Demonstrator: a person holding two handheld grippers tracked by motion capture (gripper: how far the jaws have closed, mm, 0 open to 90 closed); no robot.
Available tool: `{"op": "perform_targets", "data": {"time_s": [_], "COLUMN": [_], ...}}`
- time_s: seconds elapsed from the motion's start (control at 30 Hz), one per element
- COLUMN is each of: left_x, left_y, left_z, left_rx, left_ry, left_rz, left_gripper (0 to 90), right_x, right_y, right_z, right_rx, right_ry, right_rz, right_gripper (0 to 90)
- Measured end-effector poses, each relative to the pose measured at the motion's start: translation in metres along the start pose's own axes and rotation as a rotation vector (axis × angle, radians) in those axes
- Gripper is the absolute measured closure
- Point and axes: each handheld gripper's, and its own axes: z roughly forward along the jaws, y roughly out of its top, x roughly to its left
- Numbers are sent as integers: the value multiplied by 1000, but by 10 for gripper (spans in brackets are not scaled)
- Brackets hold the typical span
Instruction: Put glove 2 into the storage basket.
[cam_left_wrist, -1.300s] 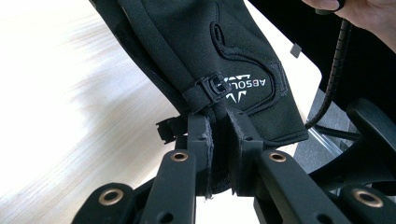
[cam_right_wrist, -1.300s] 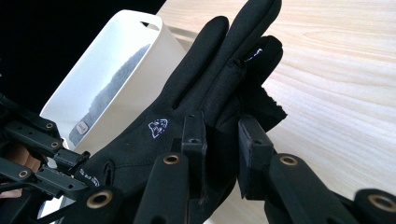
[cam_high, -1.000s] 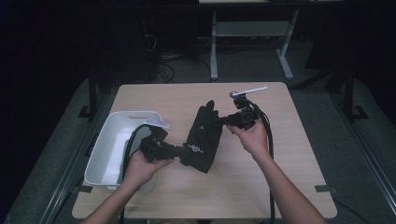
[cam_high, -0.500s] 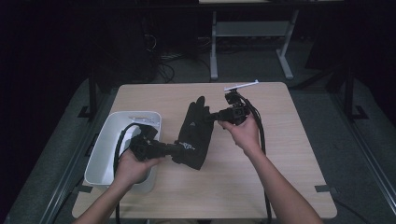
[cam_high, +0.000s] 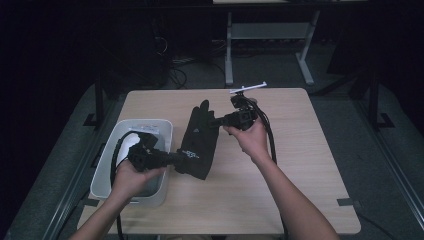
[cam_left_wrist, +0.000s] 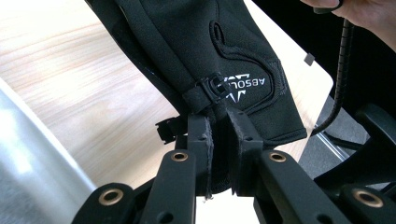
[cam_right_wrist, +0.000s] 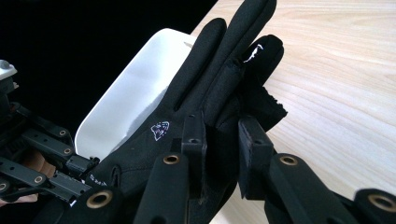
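A black glove (cam_high: 200, 140) with white print hangs stretched between my two grippers, just above the wooden table (cam_high: 305, 165). My left gripper (cam_high: 176, 159) is shut on the glove's cuff end (cam_left_wrist: 224, 51), its pads pinching the fabric by the small strap buckle. My right gripper (cam_high: 214, 122) is shut on the glove (cam_right_wrist: 205, 93) near the base of its fingers, which point up and away. In the right gripper view the left gripper (cam_right_wrist: 46, 163) shows at the lower left. The glove's cuff end lies close to the bin's right wall.
A white plastic bin (cam_high: 107, 165) sits at the table's left side under my left hand, and its pale wall (cam_right_wrist: 135, 93) rises behind the glove. A black cable (cam_high: 272, 145) trails along the right forearm. Dark floor and a metal frame lie beyond the table's far edge.
Both hands have carried the glove leftward toward the white bin and slightly up. Both grips on the glove are unchanged.
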Motion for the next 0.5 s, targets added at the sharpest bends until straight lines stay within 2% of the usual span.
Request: {"op": "perform_targets", "data": {"time_s": [0.5], "left_x": [12], "left_y": [-10], "left_z": [-23], "left_rx": [-21], "left_ry": [34], "left_rz": [-22], "left_gripper": [811], "right_x": [13], "right_y": [13], "right_z": [24], "right_rx": [-3], "right_ry": [54], "right_rz": [-4], "right_gripper": [753]}}
